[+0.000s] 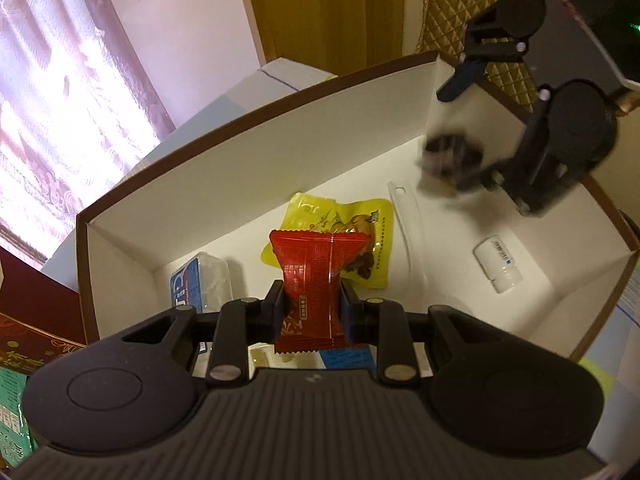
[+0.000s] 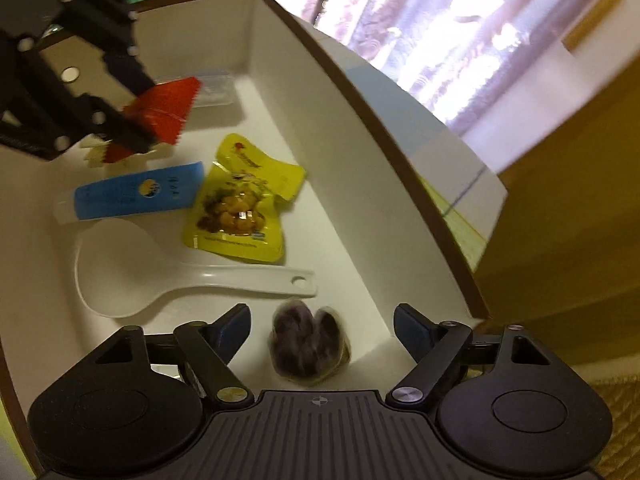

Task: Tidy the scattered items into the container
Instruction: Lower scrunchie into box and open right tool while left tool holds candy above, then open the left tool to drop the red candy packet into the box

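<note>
Above the white box [image 1: 280,128], left gripper [image 1: 312,304] pinches a red snack packet [image 1: 310,280]; right gripper [image 2: 320,332], jaws spread, has a blurred dark wrapped snack [image 2: 308,348] between them. Risk: packet landing on the yellow pouch [image 2: 240,200] or clipping the opposite gripper.

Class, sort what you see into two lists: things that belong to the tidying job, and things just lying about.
Job:
box
red packet in left tongs
dark wrapped item below open right tongs
yellow pouch
spoon
blue tube
clear case
white stick

Lying about:
curtain
quilted cover
</note>
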Demonstrator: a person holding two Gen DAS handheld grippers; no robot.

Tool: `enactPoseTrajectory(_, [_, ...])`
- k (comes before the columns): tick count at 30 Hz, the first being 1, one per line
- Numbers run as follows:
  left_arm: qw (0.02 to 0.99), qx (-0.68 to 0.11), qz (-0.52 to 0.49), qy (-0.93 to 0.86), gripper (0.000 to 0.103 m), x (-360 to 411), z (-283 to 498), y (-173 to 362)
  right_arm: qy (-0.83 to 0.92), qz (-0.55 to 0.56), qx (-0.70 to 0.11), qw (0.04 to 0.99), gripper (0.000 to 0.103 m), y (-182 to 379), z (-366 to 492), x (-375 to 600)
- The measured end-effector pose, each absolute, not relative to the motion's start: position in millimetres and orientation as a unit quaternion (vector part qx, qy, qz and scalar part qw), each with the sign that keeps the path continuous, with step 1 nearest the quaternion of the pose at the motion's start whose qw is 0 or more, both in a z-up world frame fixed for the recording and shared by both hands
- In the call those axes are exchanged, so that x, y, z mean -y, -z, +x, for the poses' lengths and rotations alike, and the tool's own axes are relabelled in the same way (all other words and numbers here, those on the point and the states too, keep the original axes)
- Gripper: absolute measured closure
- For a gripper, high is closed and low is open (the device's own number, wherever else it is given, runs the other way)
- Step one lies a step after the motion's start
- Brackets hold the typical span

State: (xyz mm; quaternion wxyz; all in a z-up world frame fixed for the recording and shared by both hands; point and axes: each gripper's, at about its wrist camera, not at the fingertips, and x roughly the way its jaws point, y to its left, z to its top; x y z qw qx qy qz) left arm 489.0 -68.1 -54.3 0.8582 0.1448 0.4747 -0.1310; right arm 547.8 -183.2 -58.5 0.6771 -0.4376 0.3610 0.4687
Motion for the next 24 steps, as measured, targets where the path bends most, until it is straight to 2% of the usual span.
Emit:
enactPoseTrajectory(15, [0.827,-0.515,0.151,0.168,0.078,69,485,65,-0.507,-0.398,-0.352,0.679,0.019,41,542,213])
enactPoseTrajectory(18, [0.836,-0.504,0.142,0.162,0.074,68,486,62,-0.505,-0.391,-0.353,0.684,0.019,40,540,216])
enactPoseTrajectory(24, [0.848,-0.490,0.136,0.147,0.057,67,486,52,-0.509,-0.381,-0.358,0.684,0.019,36,534,218])
